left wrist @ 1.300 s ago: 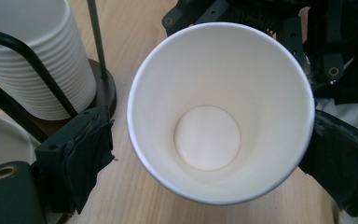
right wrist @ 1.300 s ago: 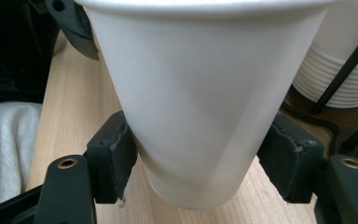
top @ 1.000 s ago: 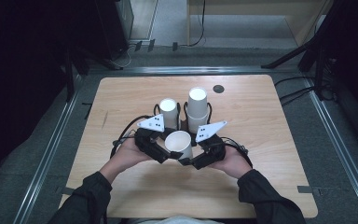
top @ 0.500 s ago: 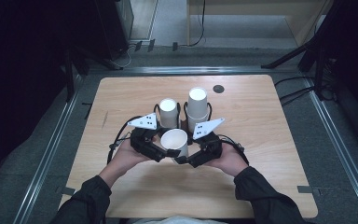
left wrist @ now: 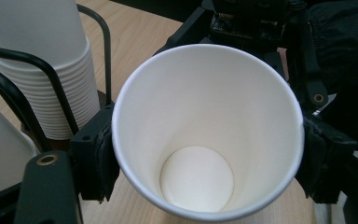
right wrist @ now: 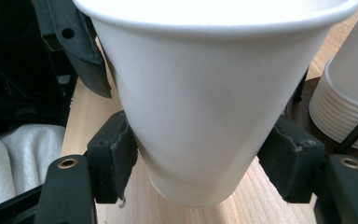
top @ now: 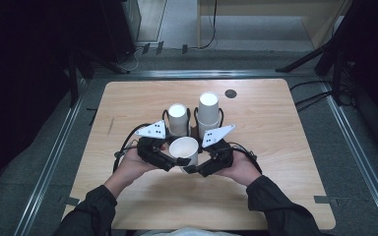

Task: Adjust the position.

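Observation:
An upright white paper cup (top: 183, 150) is held just above the wooden table (top: 285, 147), between both grippers. My left gripper (top: 171, 160) is shut on it near the rim; in the left gripper view the cup (left wrist: 200, 140) is empty, with this gripper (left wrist: 207, 163) pressing a pad on each side. My right gripper (top: 198, 166) is shut on it lower down, and its view shows that gripper (right wrist: 203, 158) squeezing the cup's wall (right wrist: 205, 102) near the base.
Just behind the held cup, two stacks of upside-down white cups stand in black wire holders: a short stack (top: 178, 118) and a taller stack (top: 209, 113). A small black disc (top: 231, 93) lies near the table's far edge.
The left gripper has shifted slightly to the left. The cup stays held between both grippers in nearly the same place.

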Demonstrator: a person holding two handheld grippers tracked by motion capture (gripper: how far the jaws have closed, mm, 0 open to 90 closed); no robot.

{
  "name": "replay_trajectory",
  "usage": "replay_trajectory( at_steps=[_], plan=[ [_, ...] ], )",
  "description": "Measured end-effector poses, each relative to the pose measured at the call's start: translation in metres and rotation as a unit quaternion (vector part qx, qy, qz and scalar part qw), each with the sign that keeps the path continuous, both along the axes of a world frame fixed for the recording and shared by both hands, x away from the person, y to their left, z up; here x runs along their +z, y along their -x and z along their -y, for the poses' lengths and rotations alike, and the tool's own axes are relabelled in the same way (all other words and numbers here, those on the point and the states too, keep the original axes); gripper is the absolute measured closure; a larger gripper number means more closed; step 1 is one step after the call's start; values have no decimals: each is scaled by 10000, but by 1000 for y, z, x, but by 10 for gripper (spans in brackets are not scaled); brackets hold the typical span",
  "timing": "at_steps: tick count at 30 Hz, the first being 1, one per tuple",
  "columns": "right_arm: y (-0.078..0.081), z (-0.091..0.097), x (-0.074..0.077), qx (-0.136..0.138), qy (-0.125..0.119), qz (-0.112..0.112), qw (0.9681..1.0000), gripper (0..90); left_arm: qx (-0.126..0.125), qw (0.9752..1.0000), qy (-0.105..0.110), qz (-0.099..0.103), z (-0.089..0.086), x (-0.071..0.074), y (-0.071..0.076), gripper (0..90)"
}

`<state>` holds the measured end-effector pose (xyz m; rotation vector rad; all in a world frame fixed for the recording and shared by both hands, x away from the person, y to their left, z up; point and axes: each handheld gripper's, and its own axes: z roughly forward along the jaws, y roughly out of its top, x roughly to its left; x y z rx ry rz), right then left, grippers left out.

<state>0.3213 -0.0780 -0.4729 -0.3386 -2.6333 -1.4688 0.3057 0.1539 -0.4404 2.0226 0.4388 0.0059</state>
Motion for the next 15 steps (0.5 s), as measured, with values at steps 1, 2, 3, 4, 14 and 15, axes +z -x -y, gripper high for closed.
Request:
replay_trajectory(
  at_steps=[1, 2, 3, 4, 14, 15],
  plan=[
    [0, 0, 0, -6, -9, 6, 10000, 321, -12, 10000, 3, -6, 0, 0, 0, 218],
    [0, 0, 0, 0, -12, -24, 10000, 319, -25, 10000, 1, -26, -1, 0, -1, 218],
    [0, 0, 1, 7, -10, -33, 10000, 320, -23, 10000, -7, -30, -1, 0, -1, 218],
    [1, 0, 1, -5, 13, -22, 10000, 319, -46, 10000, -11, -54, -1, 0, -1, 219],
    [1, 0, 0, -32, 16, 16, 10000, 239, -101, 9999, -25, -26, -1, 2, 0, 221],
    [0, 0, 0, -52, 18, -10, 10000, 228, -118, 9999, -7, -24, -2, 3, 0, 221]
  ],
)
